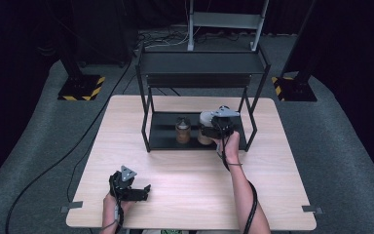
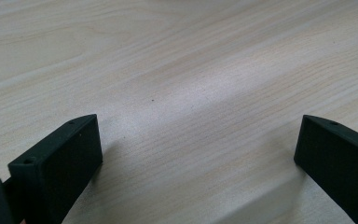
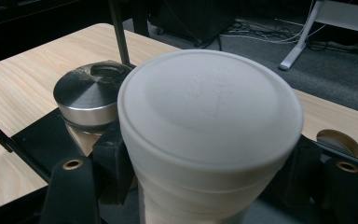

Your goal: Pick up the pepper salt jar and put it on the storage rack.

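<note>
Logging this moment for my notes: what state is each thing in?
White-lidded container: lid on, upright, clamped on the rack's lower shelf.
Metal-lidded jar: lid on, upright, free beside it.
Right gripper: shut on the container.
Left gripper: open, empty, over the table.

Pale wooden table [image 1: 190,195] carries a black two-tier shelf rack [image 1: 199,63] at its far side; on the rack's bottom tray [image 1: 163,136] stand a metal-lidded jar [image 1: 183,129] and a white-lidded container [image 3: 209,116], side by side

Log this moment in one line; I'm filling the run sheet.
right gripper: shut on white-lidded jar | left gripper: open, idle | jar: on rack's lower shelf
</note>
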Demonstrator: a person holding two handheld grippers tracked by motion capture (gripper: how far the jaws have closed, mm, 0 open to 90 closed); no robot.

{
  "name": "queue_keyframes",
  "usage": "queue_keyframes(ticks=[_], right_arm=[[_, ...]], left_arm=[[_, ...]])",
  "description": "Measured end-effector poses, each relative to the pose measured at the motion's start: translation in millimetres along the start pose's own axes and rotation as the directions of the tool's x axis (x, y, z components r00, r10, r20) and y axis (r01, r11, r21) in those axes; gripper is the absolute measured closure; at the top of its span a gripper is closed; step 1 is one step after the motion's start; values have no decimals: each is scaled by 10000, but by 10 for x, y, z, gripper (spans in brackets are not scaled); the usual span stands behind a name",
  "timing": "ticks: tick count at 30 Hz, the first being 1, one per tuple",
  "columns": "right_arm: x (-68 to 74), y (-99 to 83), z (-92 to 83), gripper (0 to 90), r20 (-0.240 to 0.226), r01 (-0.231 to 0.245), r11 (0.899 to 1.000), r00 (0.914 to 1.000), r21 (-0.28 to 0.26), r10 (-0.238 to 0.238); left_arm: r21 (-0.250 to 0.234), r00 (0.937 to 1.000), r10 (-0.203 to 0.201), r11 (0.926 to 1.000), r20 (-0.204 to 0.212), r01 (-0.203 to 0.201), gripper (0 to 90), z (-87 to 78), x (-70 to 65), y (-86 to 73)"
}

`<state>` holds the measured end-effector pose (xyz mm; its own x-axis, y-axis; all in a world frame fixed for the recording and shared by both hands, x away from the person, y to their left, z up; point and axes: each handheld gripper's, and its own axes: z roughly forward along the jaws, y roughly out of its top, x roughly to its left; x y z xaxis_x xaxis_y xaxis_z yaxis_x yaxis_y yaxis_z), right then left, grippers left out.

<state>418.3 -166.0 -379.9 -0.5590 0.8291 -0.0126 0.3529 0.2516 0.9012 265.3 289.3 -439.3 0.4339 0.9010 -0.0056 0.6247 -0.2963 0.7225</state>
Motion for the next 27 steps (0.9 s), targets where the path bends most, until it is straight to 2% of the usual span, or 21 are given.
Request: queue_keyframes(ticks=[27], right_arm=[[36,1,176,335,-54,-76,9999,10000,111,77]], left_arm=[[2,10000,-5,10000,2,5,4,0,0,0]])
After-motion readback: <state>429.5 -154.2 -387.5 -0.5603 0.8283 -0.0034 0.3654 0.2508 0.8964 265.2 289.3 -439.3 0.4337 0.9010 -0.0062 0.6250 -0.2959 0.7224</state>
